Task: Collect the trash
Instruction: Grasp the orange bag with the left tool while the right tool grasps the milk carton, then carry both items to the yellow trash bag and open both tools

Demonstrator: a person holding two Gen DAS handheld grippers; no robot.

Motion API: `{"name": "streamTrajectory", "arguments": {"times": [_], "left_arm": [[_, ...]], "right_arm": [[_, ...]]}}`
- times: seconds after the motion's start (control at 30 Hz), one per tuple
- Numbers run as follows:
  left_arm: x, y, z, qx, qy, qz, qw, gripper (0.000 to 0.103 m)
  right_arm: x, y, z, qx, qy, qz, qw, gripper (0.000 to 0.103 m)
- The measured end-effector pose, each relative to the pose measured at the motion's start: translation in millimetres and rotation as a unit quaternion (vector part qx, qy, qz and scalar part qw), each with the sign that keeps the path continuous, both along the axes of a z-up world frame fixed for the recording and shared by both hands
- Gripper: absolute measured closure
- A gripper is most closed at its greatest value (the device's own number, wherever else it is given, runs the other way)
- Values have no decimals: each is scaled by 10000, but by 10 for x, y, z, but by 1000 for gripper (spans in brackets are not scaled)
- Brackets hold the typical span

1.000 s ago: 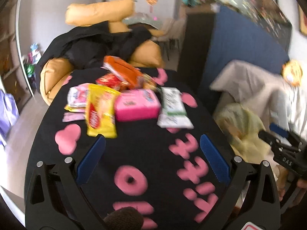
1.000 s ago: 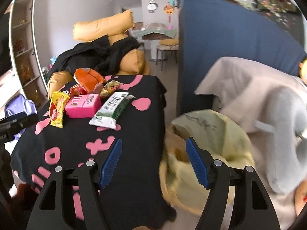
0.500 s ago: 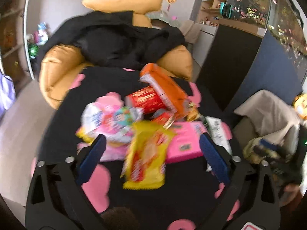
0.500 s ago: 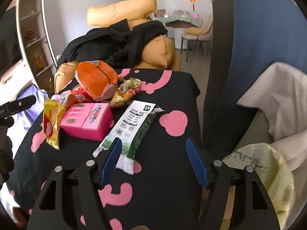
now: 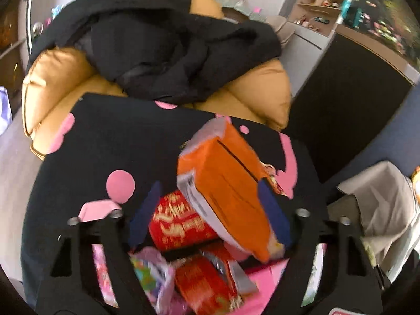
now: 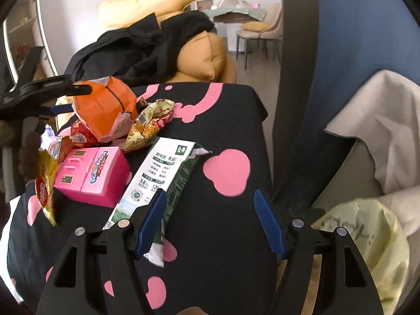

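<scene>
The left gripper [image 5: 210, 210] has swung over the pile, angled down, jaws closing around the orange packet [image 5: 225, 191]; only the right view shows the right gripper [image 6: 210, 220] spread apart over the milk carton [image 6: 155, 181].

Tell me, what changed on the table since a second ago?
The left hand-held gripper swept in over the snack pile and is closing around the orange packet. The right hand-held gripper swung from the yellow bag to the table, open. The snacks stayed put.

An orange carton [image 5: 228, 183] and pink box [image 6: 92, 176] lie on a black, pink-patterned cloth [image 6: 231, 141].
</scene>
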State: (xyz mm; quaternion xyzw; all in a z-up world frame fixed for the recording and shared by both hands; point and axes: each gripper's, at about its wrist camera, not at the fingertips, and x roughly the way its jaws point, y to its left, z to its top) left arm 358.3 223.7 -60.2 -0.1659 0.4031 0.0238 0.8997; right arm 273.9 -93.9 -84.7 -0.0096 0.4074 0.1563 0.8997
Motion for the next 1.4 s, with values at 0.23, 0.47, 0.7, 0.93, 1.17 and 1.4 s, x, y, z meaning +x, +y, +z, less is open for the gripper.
{"name": "streamTrajectory", "arguments": {"times": [0.23, 0.47, 0.7, 0.93, 1.17, 1.4], "left_arm": [[-272, 54, 58, -114, -323, -144, 9993, 95], [-912, 166, 689, -416, -1092, -280, 9928, 96], [-1322, 28, 915, -211, -1366, -702, 9879, 96], [-1707, 43, 623, -686, -1108, -881, 9876, 96], [-2124, -101, 627, -432, -1167, -919, 9880, 96], [-2471, -401, 791, -204, -1322, -962, 9863, 96]], "right_arm": [[150, 253, -12, -169, -73, 190, 9997, 37], [252, 439, -99, 121, 252, 60, 9996, 37], [571, 684, -233, 241, 726, -259, 9967, 37], [625, 653, -351, 384, 1032, 3, 9939, 50], [86, 425, -1, 173, 402, 279, 9987, 54], [-647, 1, 494, 497, -654, 507, 9953, 54]]}}
